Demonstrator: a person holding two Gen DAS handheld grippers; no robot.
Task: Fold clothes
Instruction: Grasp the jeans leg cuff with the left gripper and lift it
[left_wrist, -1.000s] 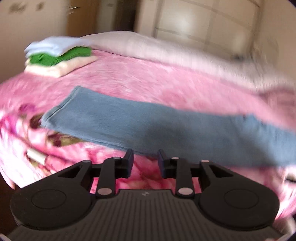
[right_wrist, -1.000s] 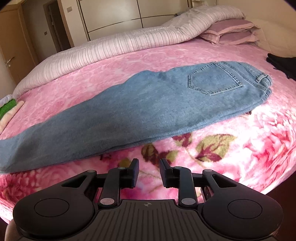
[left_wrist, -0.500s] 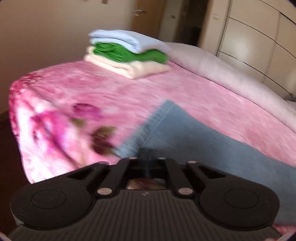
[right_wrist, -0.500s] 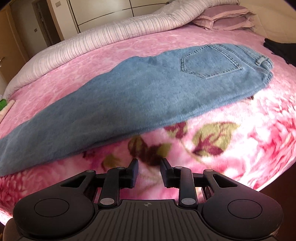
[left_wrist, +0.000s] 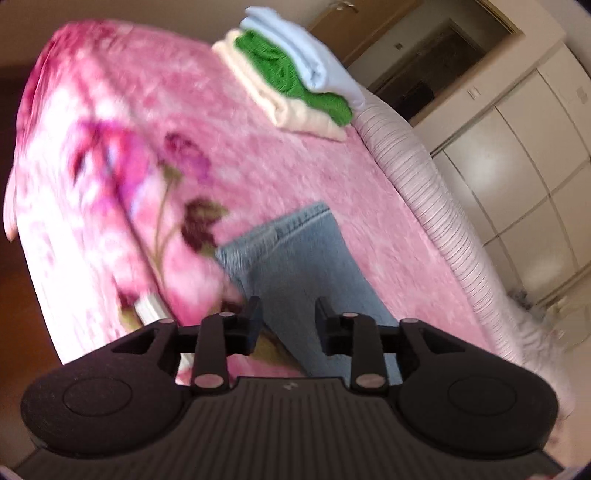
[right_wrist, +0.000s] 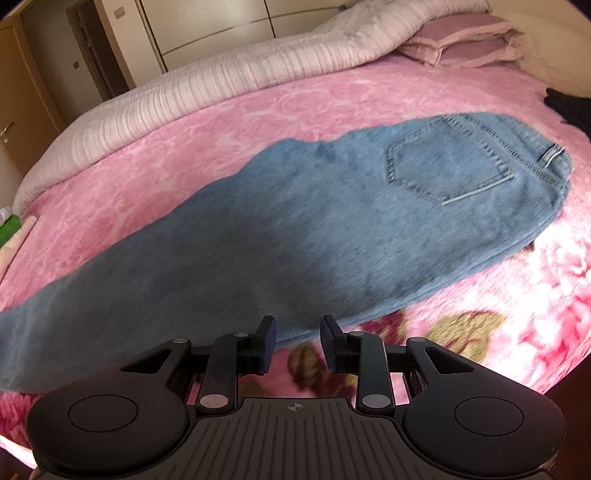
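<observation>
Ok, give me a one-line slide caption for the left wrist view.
Left gripper, jaws opening and nothing pinched, over the hem end of the jeans on the pink bedspread, folded clothes stacked beyond.

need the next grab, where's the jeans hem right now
In the left wrist view, the jeans hem lies on the pink blanket, just ahead of the left gripper, below the folded stack.

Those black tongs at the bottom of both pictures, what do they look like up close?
Both are matte black plastic. The left tongs and right tongs each have two short flat fingers on hinged bars with silvery round pins, two big round discs at the sides, and a ribbed plate with a small white mark. No cables or sleeves show.
</observation>
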